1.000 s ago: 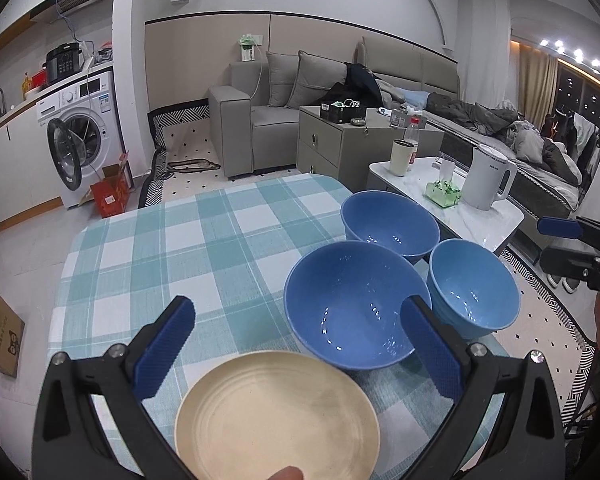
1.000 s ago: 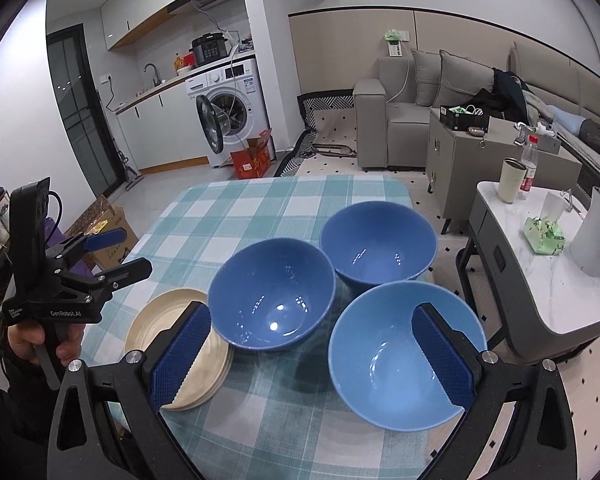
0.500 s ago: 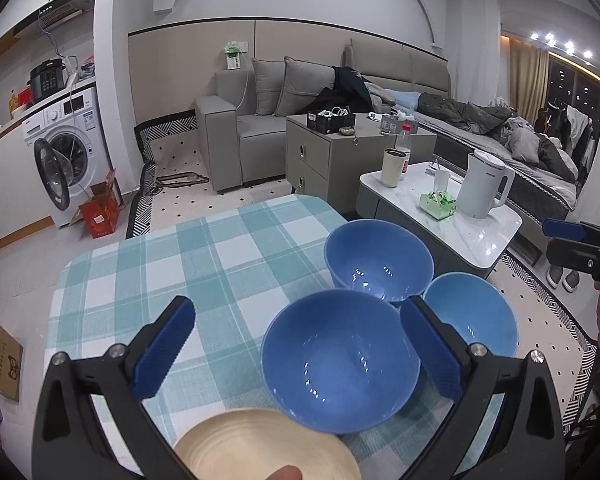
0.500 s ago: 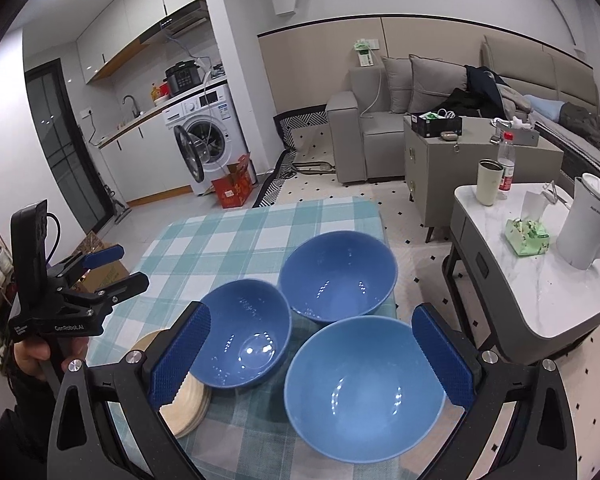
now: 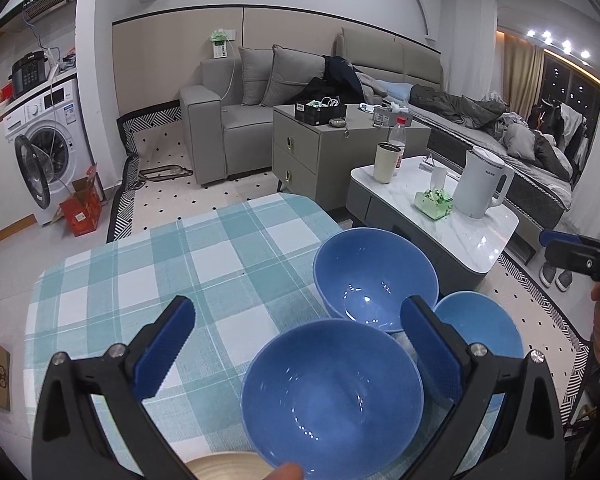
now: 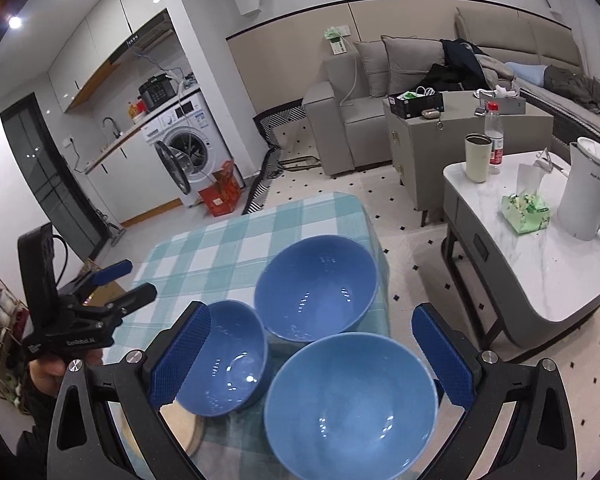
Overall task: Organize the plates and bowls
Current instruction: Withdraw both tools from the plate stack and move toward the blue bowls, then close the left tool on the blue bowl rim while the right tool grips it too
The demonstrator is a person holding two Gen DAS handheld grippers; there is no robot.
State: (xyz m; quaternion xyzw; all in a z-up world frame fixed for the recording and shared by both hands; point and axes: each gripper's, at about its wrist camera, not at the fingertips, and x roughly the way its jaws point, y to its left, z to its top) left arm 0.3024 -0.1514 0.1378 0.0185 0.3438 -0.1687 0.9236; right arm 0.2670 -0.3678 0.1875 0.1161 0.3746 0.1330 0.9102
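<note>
Three blue bowls stand on the checked tablecloth (image 5: 148,276). In the left wrist view the nearest bowl (image 5: 332,394) lies between my open left gripper (image 5: 296,348) fingers, a second bowl (image 5: 374,278) behind it, a third (image 5: 480,328) at the right. A cream plate (image 5: 224,466) peeks at the bottom edge. In the right wrist view my open right gripper (image 6: 312,356) hangs above the nearest bowl (image 6: 350,402); the far bowl (image 6: 316,286) and the left bowl (image 6: 224,374) sit beyond, and the plate (image 6: 180,432) lies under the left finger. Both grippers are empty.
A marble coffee table (image 6: 540,248) with a white kettle (image 6: 588,196), cup and tissue box stands right of the table. A grey cabinet (image 5: 320,152) and sofa (image 5: 236,116) are behind. A washing machine (image 5: 48,144) stands at the far left. The table's edges are close to the bowls.
Both grippers have pulled back and risen; the bowls and plate have slid lower in both views, the plate nearly out of frame. Nothing on the table moved.
</note>
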